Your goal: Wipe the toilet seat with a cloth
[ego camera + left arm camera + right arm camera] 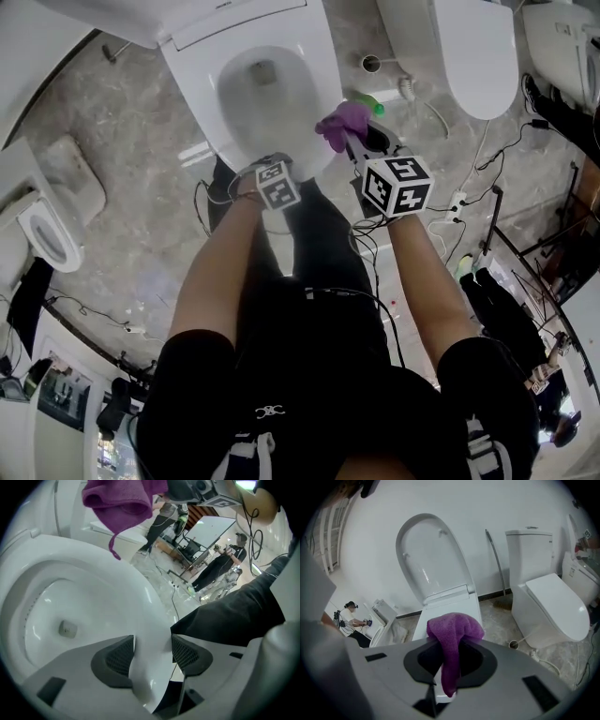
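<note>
Purple cloth (pixel 454 634) sits pinched in the right tongs (pixel 450 657), which are clenched on it: a rounded bunch stands above the pads and a narrow tail hangs down between them. In the head view the cloth (pixel 342 122) lies at the right front of the toilet seat (pixel 323 84), just ahead of the right tongs (pixel 352 141). From the left gripper view it hangs above the seat's (pixel 93 564) far rim, apart from it, with a loose thread dangling. The left tongs (pixel 153 656) are clamped on the seat's front edge, a pad on either side of the white lip. The lid (pixel 431 559) stands upright against the wall. A second toilet (pixel 548 602) stands beside it on the marbled floor (pixel 131 159).
</note>
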{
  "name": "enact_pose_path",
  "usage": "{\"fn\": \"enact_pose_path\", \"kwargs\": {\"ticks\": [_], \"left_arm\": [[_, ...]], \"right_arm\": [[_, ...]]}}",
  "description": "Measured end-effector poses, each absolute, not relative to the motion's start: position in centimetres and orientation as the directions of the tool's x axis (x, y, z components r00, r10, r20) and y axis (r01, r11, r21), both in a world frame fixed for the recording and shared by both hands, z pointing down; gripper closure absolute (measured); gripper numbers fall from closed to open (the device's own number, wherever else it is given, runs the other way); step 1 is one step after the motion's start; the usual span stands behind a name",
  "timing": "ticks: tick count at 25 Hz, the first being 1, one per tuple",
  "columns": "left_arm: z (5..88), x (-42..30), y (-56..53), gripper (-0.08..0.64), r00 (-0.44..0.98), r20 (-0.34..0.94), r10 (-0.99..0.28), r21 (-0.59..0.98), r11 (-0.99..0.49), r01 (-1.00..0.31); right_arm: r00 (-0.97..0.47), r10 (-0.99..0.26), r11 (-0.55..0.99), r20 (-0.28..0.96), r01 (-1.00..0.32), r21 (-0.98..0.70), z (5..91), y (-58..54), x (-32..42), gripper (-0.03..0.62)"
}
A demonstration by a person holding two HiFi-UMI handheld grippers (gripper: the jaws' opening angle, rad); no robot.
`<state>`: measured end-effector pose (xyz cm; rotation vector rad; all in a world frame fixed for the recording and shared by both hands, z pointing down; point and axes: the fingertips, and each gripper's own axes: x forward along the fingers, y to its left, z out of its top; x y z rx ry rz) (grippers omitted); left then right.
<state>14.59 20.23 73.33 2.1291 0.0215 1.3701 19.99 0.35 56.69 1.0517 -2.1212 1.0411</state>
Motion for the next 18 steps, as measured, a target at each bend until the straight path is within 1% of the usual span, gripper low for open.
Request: {"fn": "enact_pose_path", "kwargs": {"ticks": [2, 4, 6, 8, 9, 10, 12, 13, 15, 18], "left_arm": [[72.7, 14.6, 20.0, 0.327, 0.513, 0.79, 0.336, 0.525, -0.804, -0.281], [71.4, 14.2, 18.9, 0.328, 0.596, 0.739, 0.313, 0.569, -0.764, -0.304], [69.4, 13.3, 16.4, 0.328, 0.686, 0.69, 0.229, 0.598, -0.715, -0.362], [67.2, 12.0, 13.4, 0.33, 0.756, 0.646, 0.105, 0.606, -0.673, -0.424], [66.2, 11.0, 11.7, 0.348, 0.776, 0.63, 0.035, 0.599, -0.658, -0.456], [65.3, 9.9, 10.2, 0.386, 0.786, 0.617, -0.039, 0.585, -0.646, -0.49], [63.6, 7.4, 7.4, 0.528, 0.786, 0.594, -0.173, 0.551, -0.624, -0.554], [62.9, 6.2, 6.2, 0.551, 0.783, 0.58, -0.225, 0.543, -0.609, -0.578], [61.9, 4.1, 4.5, 0.551, 0.773, 0.562, -0.294, 0.544, -0.572, -0.613], [61.5, 1.4, 2.8, 0.552, 0.747, 0.572, -0.339, 0.534, -0.538, -0.652]], "right_arm": [[-0.545, -0.399, 0.414, 0.737, -0.824, -0.386, 57.1, -0.6, 18.9, 0.532], [-0.549, -0.398, 0.43, 0.735, -0.819, -0.38, 57.2, -1.6, 17.6, 0.531], [-0.548, -0.4, 0.438, 0.735, -0.819, -0.371, 57.6, -2.8, 16.6, 0.532], [-0.535, -0.408, 0.439, 0.74, -0.826, -0.355, 58.3, -4.3, 15.9, 0.532], [-0.524, -0.417, 0.438, 0.742, -0.832, -0.342, 58.8, -5.2, 15.6, 0.532], [-0.512, -0.429, 0.437, 0.744, -0.839, -0.325, 59.3, -6.2, 15.3, 0.532], [-0.482, -0.455, 0.444, 0.748, -0.851, -0.279, 60.3, -8.6, 14.9, 0.531], [-0.467, -0.47, 0.455, 0.749, -0.855, -0.248, 60.8, -9.9, 14.7, 0.532], [-0.441, -0.51, 0.5, 0.739, -0.85, -0.162, 61.4, -12.7, 14.2, 0.532], [-0.438, -0.558, 0.586, 0.705, -0.809, -0.039, 62.2, -16.7, 13.0, 0.532]]}}
